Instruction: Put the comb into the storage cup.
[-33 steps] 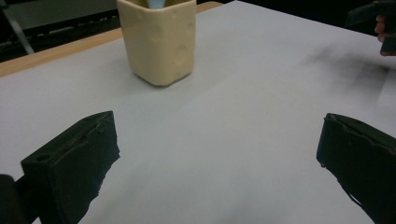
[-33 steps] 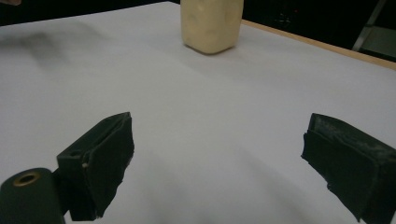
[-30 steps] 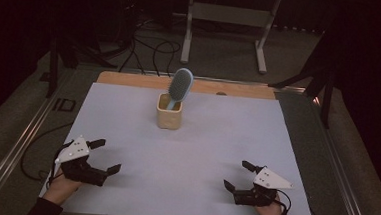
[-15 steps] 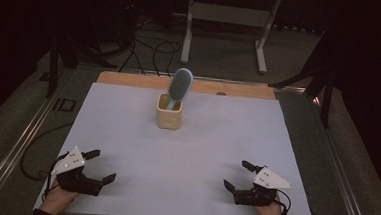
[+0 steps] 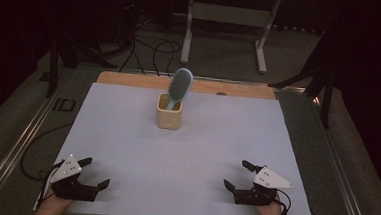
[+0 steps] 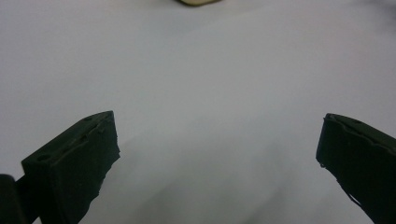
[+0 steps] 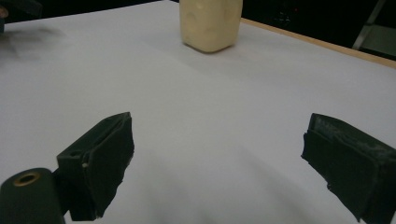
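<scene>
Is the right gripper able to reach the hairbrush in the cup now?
Probably yes: the right gripper is open, and bare white tabletop lies between it and the hairbrush standing in the cup.

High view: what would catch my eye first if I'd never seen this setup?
Probably the blue hairbrush standing head-up in a cream cup at the far middle of the white table. Next, the two black grippers at the near edge, left gripper and right gripper, both open and holding nothing.
</scene>
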Motion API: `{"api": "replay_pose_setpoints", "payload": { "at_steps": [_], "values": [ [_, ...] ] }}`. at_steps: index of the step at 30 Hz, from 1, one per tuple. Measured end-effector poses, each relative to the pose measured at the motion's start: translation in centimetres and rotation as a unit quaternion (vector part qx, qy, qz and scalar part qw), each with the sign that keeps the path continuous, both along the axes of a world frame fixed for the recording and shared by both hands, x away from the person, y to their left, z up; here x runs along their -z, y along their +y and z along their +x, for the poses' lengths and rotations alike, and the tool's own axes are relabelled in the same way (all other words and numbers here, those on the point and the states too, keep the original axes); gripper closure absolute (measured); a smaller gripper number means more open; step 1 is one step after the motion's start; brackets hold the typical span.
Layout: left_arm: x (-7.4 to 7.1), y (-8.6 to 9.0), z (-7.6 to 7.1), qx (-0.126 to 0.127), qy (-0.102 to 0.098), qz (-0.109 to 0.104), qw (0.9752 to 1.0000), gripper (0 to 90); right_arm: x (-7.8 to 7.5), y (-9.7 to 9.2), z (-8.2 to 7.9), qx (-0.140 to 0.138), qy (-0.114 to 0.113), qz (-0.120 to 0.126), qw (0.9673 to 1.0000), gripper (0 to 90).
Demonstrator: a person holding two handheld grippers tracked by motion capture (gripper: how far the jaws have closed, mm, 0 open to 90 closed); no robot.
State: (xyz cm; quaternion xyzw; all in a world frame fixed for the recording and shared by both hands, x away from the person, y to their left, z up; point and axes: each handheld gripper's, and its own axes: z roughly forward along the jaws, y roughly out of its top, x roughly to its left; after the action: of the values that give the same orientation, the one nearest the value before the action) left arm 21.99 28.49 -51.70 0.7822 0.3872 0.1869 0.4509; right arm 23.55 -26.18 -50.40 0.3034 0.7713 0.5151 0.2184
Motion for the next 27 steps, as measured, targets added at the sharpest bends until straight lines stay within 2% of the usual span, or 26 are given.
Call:
{"api": "replay_pose_setpoints", "payload": {
  "at_steps": [4,9,17,27],
  "values": [
    [0.0,0.18,0.21,-0.024,-0.011,-0.003,0.9997,0.0,0.03,0.08,0.07,-0.003,0.0,-0.002,1.0,8.7],
    [-0.07,-0.1,0.03,-0.015,-0.016,-0.001,0.9998,0.0,0.07,0.24,0.12,-0.006,-0.001,-0.004,1.0,8.7],
    [-0.09,-0.11,-0.08,-0.015,-0.018,0.002,0.9997,0.0,0.12,0.44,0.28,-0.011,-0.001,-0.005,0.9999,8.7],
    [-0.28,-0.23,-0.15,-0.008,-0.017,-0.011,0.9998,0.0,0.19,0.53,0.34,-0.01,0.002,-0.008,0.9999,8.7]
  ]
}}
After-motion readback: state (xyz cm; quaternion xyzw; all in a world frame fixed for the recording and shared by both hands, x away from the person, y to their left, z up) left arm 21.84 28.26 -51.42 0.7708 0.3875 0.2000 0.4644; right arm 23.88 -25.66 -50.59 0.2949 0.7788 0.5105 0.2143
